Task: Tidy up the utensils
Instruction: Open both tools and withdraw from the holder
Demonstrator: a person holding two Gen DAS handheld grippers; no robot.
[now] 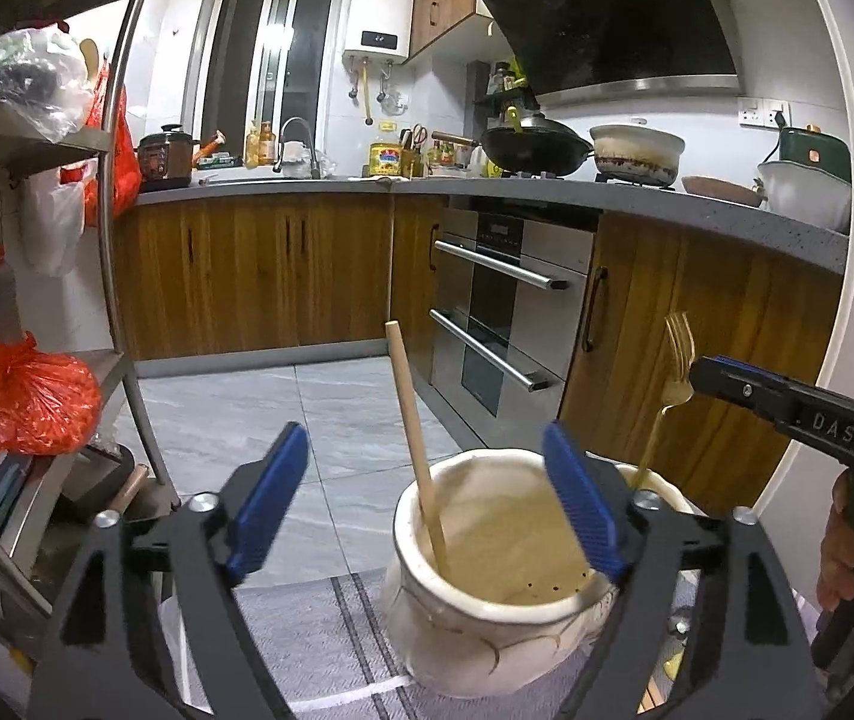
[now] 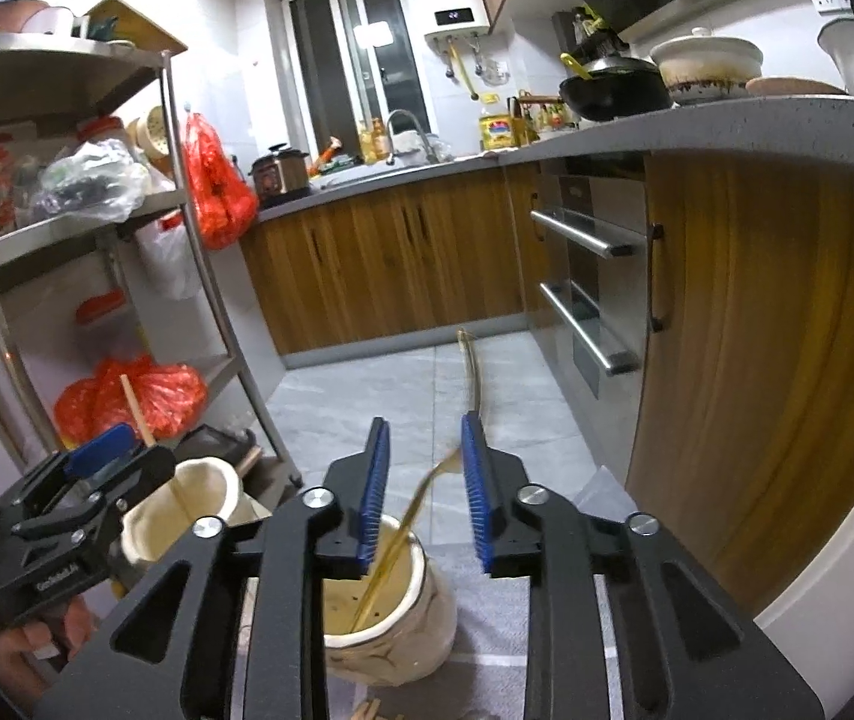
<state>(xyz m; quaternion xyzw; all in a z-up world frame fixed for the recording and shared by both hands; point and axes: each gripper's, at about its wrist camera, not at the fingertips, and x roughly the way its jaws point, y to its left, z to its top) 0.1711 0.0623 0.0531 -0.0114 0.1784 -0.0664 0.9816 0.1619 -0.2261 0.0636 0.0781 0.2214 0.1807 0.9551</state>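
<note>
In the left wrist view, my left gripper is open over a cream ceramic jar. A wooden chopstick stands in this jar and leans left, clear of both blue pads. Behind the jar, a gold fork rises from a second cream jar, beside the tip of my right gripper. In the right wrist view, my right gripper is open above that second jar. The blurred fork leans between the pads with neither pressing on it. My left gripper sits over the first jar.
Both jars stand on a grey striped cloth. A steel rack with red bags stands to the left. Wooden cabinets and an oven run along the right under a countertop. A hand grips the right tool.
</note>
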